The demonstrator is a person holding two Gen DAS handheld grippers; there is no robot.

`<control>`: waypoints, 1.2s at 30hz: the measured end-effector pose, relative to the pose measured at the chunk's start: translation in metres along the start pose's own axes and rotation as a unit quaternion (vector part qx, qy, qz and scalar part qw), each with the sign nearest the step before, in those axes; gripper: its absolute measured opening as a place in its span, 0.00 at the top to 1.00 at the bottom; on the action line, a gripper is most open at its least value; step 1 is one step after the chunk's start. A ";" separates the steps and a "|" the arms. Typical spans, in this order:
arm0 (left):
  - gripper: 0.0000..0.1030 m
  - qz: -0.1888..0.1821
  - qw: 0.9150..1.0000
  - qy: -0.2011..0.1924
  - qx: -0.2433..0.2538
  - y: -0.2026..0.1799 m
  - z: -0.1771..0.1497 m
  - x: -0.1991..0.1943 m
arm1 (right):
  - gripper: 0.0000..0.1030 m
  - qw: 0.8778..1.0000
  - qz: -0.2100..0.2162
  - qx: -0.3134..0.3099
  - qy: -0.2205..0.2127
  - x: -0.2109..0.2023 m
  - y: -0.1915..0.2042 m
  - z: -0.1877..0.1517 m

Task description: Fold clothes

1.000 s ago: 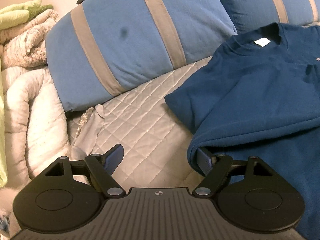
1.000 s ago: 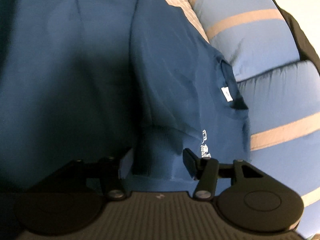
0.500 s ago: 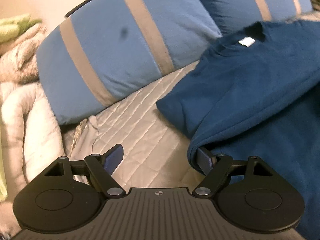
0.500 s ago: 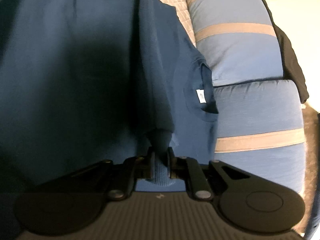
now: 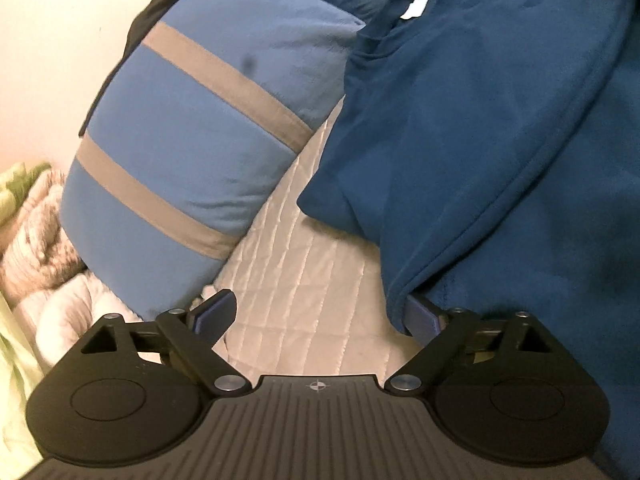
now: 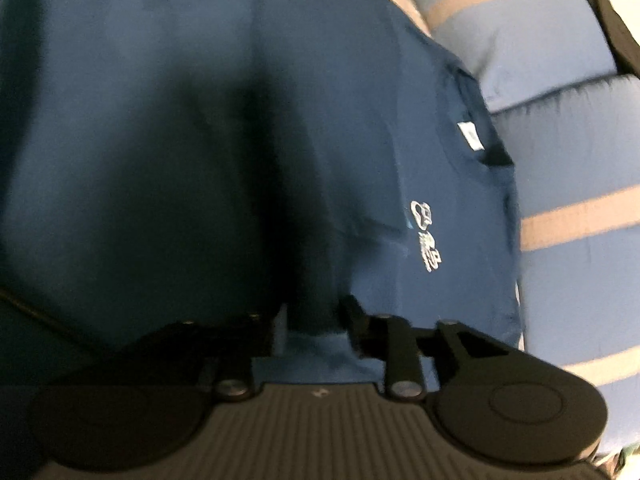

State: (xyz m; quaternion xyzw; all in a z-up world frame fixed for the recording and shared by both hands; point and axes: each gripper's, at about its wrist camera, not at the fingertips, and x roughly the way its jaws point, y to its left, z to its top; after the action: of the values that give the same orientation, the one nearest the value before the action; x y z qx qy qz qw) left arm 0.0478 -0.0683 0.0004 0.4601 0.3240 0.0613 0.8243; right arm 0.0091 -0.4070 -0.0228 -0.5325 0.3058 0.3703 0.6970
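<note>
- Your right gripper [image 6: 312,320] is pinched on a bunched fold of the dark blue fleece sweatshirt [image 6: 200,140]; cloth fills the narrow gap between its jaws and drapes away from them, so you seem to be carrying that part as a fold.
- Your left gripper [image 5: 316,316] has its jaws spread wide with nothing clamped; its right finger [image 5: 420,316] is tucked under the sweatshirt's edge while the left finger [image 5: 214,312] sits over the cream quilted bedspread [image 5: 304,280], likely placed to catch that edge.
- That sweatshirt lies on the bedspread, collar and white neck label [image 5: 414,10] towards the blue pillow with grey stripes [image 5: 192,152], its white chest logo [image 6: 426,236] facing up.
- One side is already doubled over, judging by the rounded hem [image 5: 520,184] crossing the body.
- Beige bedding [image 5: 40,248] stays clear of your work.
</note>
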 end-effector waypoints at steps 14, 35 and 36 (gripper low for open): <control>0.13 -0.135 0.956 -0.002 -0.260 0.126 -0.032 -0.116 | 0.00 0.952 -0.001 0.279 -0.122 -0.105 -0.069 -0.060; 0.13 -0.210 0.847 -0.169 -0.457 0.264 0.020 -0.299 | 0.00 0.801 -0.147 0.526 -0.244 -0.362 -0.208 -0.247; 0.13 -0.212 0.842 -0.181 -0.461 0.265 0.027 -0.300 | 0.00 0.792 -0.158 0.535 -0.247 -0.370 -0.210 -0.257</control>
State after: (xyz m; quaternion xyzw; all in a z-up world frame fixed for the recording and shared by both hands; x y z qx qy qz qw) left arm -0.1188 -0.0566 0.3650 -0.0501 0.1928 -0.0572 0.9783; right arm -0.0216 -0.7600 0.3265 -0.0055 0.1837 0.1513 0.9713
